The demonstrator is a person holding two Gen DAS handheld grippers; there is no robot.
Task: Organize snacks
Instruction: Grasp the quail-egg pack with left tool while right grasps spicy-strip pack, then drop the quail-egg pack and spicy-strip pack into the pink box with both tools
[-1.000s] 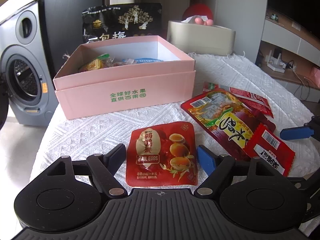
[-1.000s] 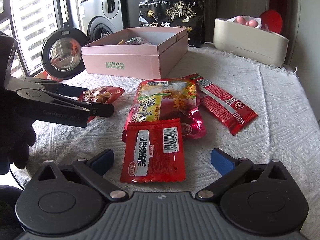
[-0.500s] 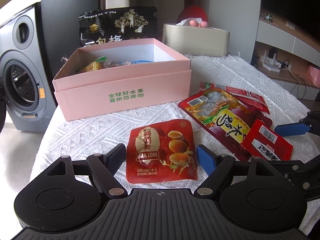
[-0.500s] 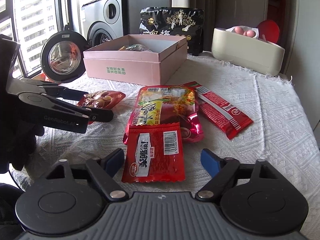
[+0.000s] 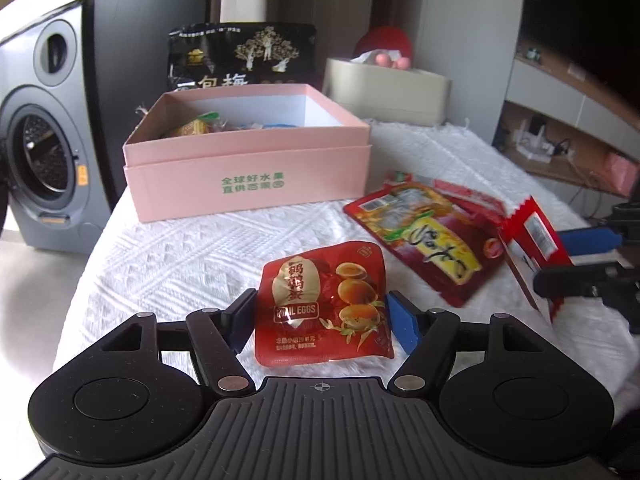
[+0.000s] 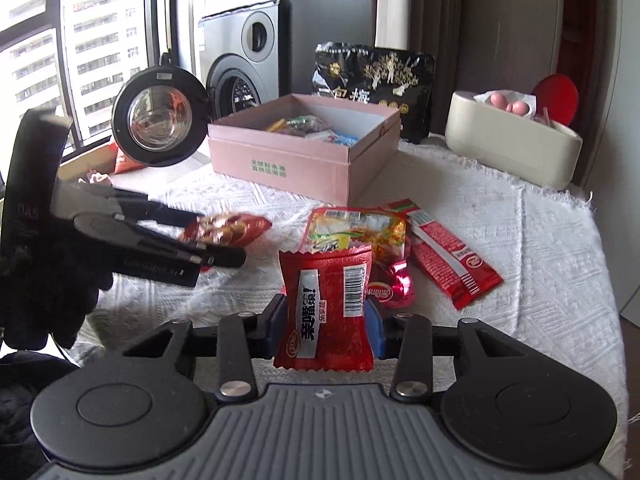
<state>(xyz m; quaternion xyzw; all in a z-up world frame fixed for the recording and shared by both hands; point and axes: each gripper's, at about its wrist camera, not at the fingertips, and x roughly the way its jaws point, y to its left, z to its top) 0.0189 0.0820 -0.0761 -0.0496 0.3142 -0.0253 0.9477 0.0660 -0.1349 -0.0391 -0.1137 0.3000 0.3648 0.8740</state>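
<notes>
A red quail egg packet (image 5: 320, 304) sits between the fingers of my left gripper (image 5: 322, 316). Its jaws are closing and both pads touch the packet's sides. In the right wrist view that packet (image 6: 228, 228) is blurred and bowed in the left gripper (image 6: 224, 236). My right gripper (image 6: 326, 320) is shut on a small red barcode packet (image 6: 326, 308), which it holds upright above the cloth. The same packet (image 5: 528, 248) shows in the right gripper (image 5: 560, 260) at the right edge. A pink box (image 5: 248, 184) with several snacks stands behind.
A big red-yellow packet (image 6: 356, 232) and a long red packet (image 6: 452, 264) lie on the white cloth. A black bag (image 5: 240, 56) and a beige container (image 5: 384, 96) stand at the back. A washing machine (image 5: 40, 152) with its door (image 6: 160, 116) open is past the table's left edge.
The right gripper closed on the small red packet and raised it off the cloth. The left jaws narrowed onto the quail egg packet, and that hand drew back from the box.
</notes>
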